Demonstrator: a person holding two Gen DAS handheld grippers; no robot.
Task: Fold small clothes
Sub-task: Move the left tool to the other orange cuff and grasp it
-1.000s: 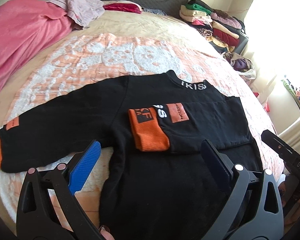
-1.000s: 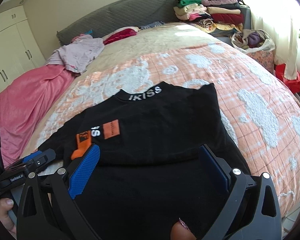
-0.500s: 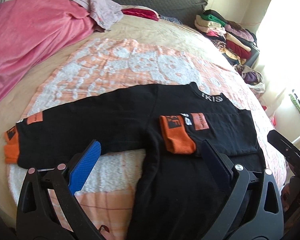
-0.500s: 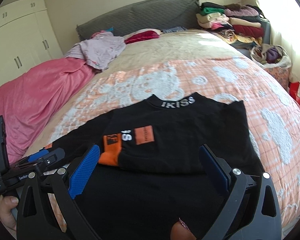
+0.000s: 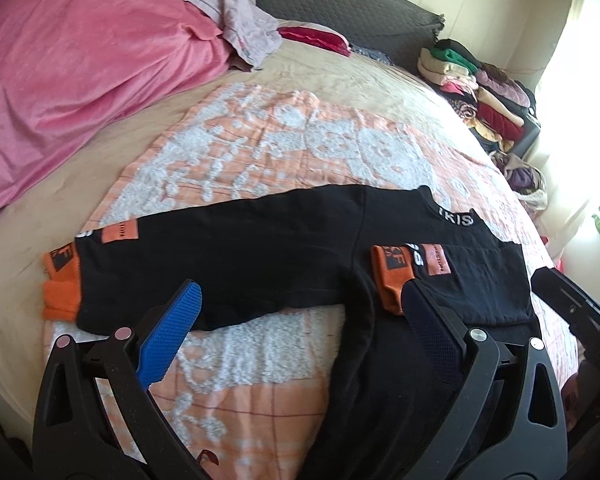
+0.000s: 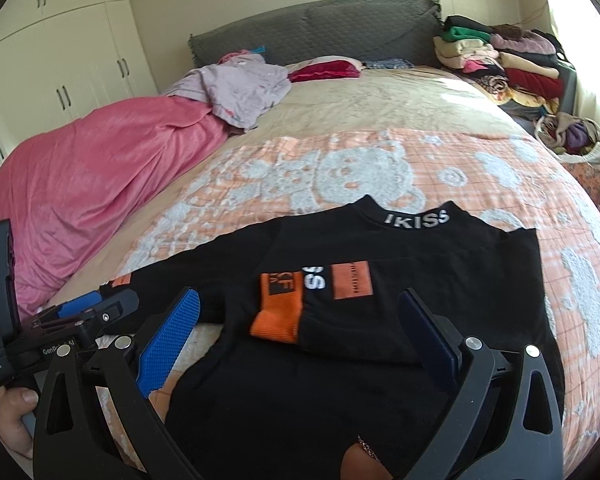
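The black sweater (image 5: 284,256) lies flat on the bed (image 5: 300,92), collar toward 1 o'clock, unfolded sleeve stretching to 9 o'clock; both grippers' fingers (image 5: 168,336) (image 6: 168,344) are spread, holding nothing

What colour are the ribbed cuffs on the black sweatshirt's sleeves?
Orange ribbed cuffs on the black sweatshirt; clearest in the right wrist view.
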